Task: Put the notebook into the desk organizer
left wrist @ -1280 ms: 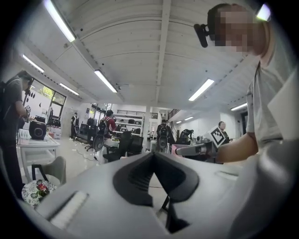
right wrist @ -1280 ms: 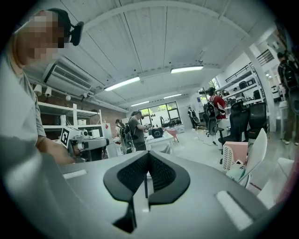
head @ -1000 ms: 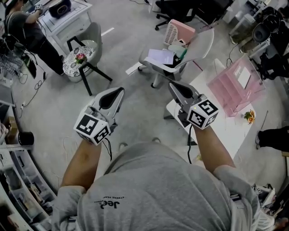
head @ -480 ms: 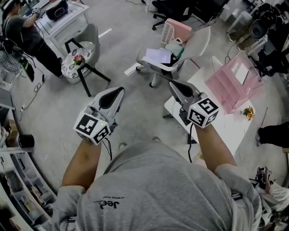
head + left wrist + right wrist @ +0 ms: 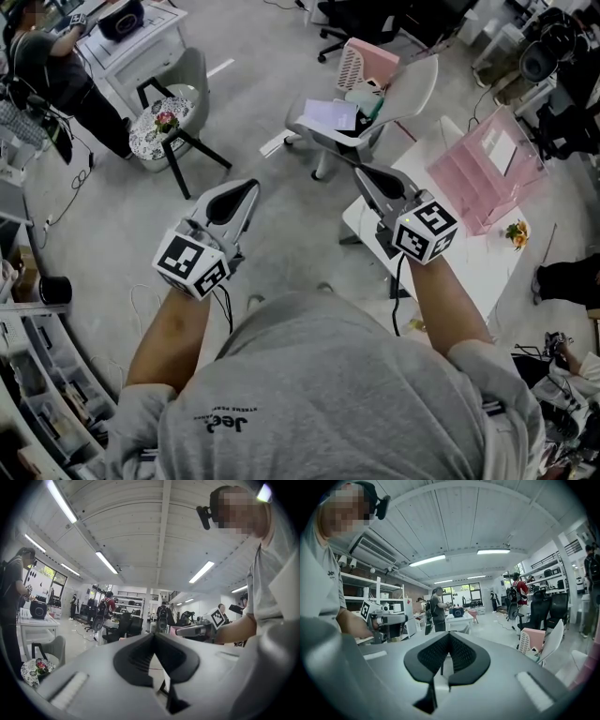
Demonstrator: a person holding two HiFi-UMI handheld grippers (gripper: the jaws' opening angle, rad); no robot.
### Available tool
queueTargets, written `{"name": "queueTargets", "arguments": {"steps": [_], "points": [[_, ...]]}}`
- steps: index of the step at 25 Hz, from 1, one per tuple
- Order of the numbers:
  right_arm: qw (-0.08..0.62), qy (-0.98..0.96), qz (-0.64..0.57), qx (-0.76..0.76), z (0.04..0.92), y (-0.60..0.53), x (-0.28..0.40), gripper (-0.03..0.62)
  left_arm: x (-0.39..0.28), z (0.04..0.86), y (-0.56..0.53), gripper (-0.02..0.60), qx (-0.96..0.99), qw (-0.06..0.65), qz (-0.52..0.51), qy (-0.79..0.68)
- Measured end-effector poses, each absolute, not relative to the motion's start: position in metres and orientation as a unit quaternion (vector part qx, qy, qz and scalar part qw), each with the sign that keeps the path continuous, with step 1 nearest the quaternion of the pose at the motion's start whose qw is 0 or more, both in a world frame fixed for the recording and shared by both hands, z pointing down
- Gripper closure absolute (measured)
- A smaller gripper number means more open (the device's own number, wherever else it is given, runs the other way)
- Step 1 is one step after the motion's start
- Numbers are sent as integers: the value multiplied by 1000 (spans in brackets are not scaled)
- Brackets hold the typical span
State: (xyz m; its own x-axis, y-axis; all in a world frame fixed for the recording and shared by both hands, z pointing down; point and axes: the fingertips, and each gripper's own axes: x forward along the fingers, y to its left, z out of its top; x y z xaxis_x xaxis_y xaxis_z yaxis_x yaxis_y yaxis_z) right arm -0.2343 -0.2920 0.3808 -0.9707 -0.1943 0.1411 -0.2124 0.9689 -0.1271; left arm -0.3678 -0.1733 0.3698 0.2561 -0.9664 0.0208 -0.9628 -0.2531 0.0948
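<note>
The left tool [image 5: 249, 186] and right tool [image 5: 360, 172] hang side by side above the floor, both pinched together on nothing, while the notebook [image 5: 332, 115] lies on a chair [image 5: 418, 88] beside the counter [image 5: 469, 264] carrying the pink organizer [image 5: 484, 176].

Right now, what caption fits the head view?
Left hand-held gripper and right hand-held gripper, both shut and empty, held out; pink desk organizer stands on white table.

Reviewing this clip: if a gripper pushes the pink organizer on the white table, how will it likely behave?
The pink organizer looks like see-through hard plastic, so probably stiff and fairly light. It stands on the smooth white table, so a low push would likely slide it, a high one might tip it.
</note>
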Motion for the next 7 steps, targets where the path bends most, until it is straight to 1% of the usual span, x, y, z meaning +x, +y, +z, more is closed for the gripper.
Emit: {"name": "queueTargets", "arguments": {"steps": [7], "points": [[67, -991, 63, 97, 379, -286, -239, 594, -368, 369, -168, 523, 794, 46, -23, -606]]}}
